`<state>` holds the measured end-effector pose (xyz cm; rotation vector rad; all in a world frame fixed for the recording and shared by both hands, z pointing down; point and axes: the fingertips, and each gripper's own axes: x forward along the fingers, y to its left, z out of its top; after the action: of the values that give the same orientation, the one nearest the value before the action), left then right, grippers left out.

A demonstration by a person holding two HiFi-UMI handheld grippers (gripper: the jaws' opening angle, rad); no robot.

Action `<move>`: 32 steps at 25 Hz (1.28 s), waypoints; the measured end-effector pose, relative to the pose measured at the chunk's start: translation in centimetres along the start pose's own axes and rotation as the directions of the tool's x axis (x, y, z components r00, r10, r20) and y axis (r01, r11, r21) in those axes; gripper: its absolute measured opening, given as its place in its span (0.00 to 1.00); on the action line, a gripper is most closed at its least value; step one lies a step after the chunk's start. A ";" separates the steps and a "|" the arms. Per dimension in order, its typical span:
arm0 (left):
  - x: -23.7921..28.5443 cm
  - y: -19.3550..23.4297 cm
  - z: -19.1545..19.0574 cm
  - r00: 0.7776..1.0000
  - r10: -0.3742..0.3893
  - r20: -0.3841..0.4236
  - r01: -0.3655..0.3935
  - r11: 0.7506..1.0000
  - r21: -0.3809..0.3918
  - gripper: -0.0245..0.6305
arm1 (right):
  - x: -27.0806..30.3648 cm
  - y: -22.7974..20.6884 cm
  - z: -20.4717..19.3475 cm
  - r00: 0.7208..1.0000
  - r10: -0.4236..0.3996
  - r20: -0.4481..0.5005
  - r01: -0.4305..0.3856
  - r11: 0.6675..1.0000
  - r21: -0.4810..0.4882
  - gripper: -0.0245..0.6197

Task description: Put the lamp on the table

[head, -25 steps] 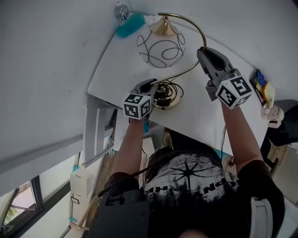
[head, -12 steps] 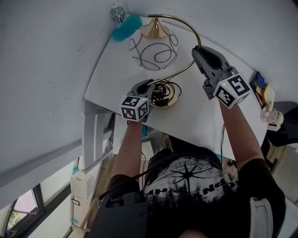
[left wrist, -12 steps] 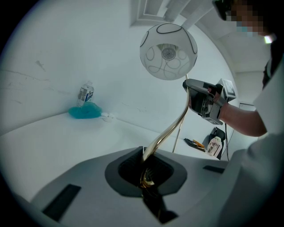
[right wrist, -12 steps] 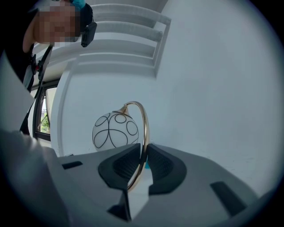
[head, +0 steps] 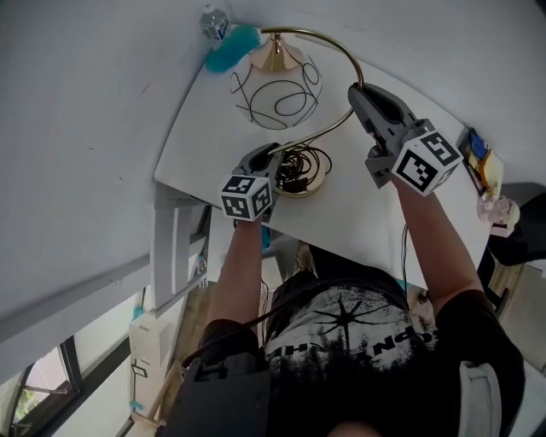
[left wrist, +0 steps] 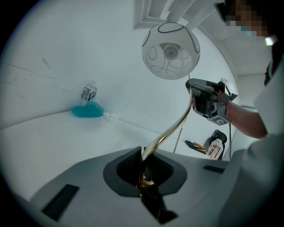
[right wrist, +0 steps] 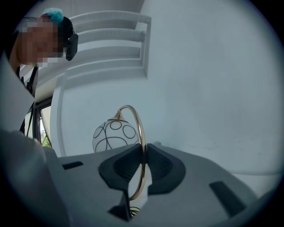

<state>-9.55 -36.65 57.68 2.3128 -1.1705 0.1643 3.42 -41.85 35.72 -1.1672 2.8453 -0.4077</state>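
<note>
Nearest, the left hand-held gripper (head: pixel 275 156) is clamped tight on the lamp (head: pixel 300 175) at the foot of its brass arm. That is just above the round base, which is wound with black cord. The base lies over the near edge of the white desk (head: pixel 205 128); whether it rests there I cannot tell. At 2 o'clock from the base, the right hand-held gripper (head: pixel 358 89) is pinched shut on the curved brass arm higher up. At 12 o'clock from the base hangs the white globe shade (head: pixel 277 90) with black loops. Beyond it, at 11 o'clock, a teal lump (head: pixel 230 47) and a small bottle (head: pixel 213 21) lie by the wall.
</note>
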 end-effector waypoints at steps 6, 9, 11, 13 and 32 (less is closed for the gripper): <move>-0.4 0.0 -0.5 1.000 0.024 -0.005 -0.024 0.999 0.022 0.06 | -0.5 0.7 -0.3 1.000 0.017 0.004 -0.017 0.999 0.034 0.12; -0.5 0.1 -0.6 0.999 0.044 -0.010 -0.044 0.998 0.054 0.06 | -0.7 1.2 -0.3 1.000 0.023 0.007 -0.024 0.999 0.034 0.12; -0.8 0.2 -0.8 0.998 0.055 -0.017 -0.054 0.996 0.070 0.06 | -0.8 1.6 -0.4 1.000 0.025 0.004 -0.025 0.999 0.038 0.12; -0.9 0.1 -1.0 0.998 0.065 -0.024 -0.062 0.994 0.089 0.06 | -0.8 1.8 -0.5 0.999 0.032 0.006 -0.032 0.998 0.053 0.12; -5.1 -1.3 -1.0 0.997 0.079 0.001 -0.079 0.993 0.087 0.24 | -1.1 2.8 -0.6 0.998 0.052 0.028 -0.054 0.996 0.074 0.13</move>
<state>-11.56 -31.90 56.32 2.3412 -1.2784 0.2519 2.19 -38.99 35.53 -1.0732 2.8058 -0.4873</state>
